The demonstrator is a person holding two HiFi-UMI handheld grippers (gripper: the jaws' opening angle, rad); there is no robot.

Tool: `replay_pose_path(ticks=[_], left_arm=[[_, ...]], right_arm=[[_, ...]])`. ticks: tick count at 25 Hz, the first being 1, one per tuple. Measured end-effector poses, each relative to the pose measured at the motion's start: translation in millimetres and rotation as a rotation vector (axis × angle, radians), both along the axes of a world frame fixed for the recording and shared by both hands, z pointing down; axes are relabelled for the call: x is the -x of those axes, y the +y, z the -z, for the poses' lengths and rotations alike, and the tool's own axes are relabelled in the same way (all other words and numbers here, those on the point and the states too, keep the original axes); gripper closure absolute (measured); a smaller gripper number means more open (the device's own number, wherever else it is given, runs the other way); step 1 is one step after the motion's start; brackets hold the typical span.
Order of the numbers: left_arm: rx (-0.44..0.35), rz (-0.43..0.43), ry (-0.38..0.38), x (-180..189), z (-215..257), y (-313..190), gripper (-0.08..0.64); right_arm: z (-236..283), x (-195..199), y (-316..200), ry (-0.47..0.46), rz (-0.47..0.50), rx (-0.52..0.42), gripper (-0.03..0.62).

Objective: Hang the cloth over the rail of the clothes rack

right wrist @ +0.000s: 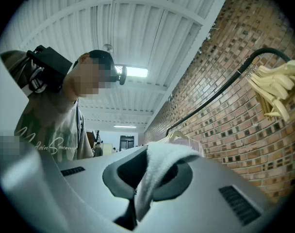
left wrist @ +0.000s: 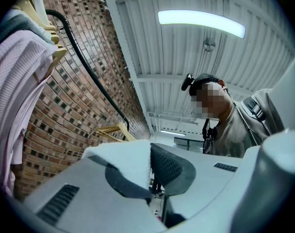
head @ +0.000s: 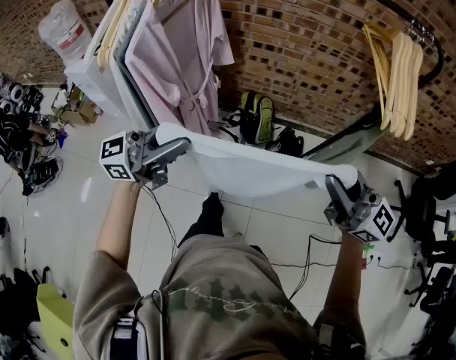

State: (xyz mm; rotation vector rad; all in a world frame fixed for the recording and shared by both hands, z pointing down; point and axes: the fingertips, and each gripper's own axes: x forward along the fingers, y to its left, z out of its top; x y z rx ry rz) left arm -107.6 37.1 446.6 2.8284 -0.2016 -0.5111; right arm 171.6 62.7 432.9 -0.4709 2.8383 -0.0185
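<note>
A white cloth (head: 250, 167) is stretched between my two grippers in the head view, sagging a little in the middle. My left gripper (head: 184, 144) is shut on its left corner, and the cloth (left wrist: 130, 161) shows pinched between the jaws in the left gripper view. My right gripper (head: 334, 182) is shut on the right corner; the cloth (right wrist: 155, 171) bulges out of its jaws in the right gripper view. The black rail of the clothes rack (head: 393, 2) curves along the brick wall beyond the cloth, and the rail (right wrist: 220, 91) also runs overhead in the right gripper view.
A pink robe (head: 179, 58) and other garments hang at the rail's left end. Several bare wooden hangers (head: 397, 70) hang at its right end. Bags (head: 256, 118) lie on the tiled floor by the wall. A person (left wrist: 225, 115) stands behind the grippers.
</note>
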Motion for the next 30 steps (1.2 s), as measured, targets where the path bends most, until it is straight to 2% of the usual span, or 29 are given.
replay_pose_path(ticks=[4,8,12,18,22,25,30], left_arm=[[-0.039,-0.006,-0.035,2.8,15.8,-26.8,0.541],[-0.012,-0.027,-0.087,3.8,22.9,-69.2,0.541],[-0.057,-0.078,-0.068,11.7,41.7,-100.5,0.541],[-0.113,-0.097,-0.091,24.5,74.5,-144.9,0.541],[-0.123,-0.082,-0.123,25.1,94.8,-171.0,0.540],[-0.111,-0.077,-0.116,21.0,112.6,-185.4,0.540],[-0.137,-0.053,-0.104,33.6,132.2,-214.8,0.541]], right_arm=[[11.2,1.2,-29.4,-0.032,0.009,-0.005,0.574],[18.4,3.9,-51.1,-0.022,0.030,-0.010,0.574],[31.1,10.4,-89.7,-0.033,0.036,0.026,0.574],[60.3,19.5,-141.9,-0.023,0.015,-0.006,0.574],[72.9,18.1,-167.3,0.006,-0.017,-0.014,0.574],[88.1,13.2,-179.6,0.018,-0.042,-0.044,0.574],[113.6,25.9,-212.2,-0.021,0.000,-0.085,0.574]])
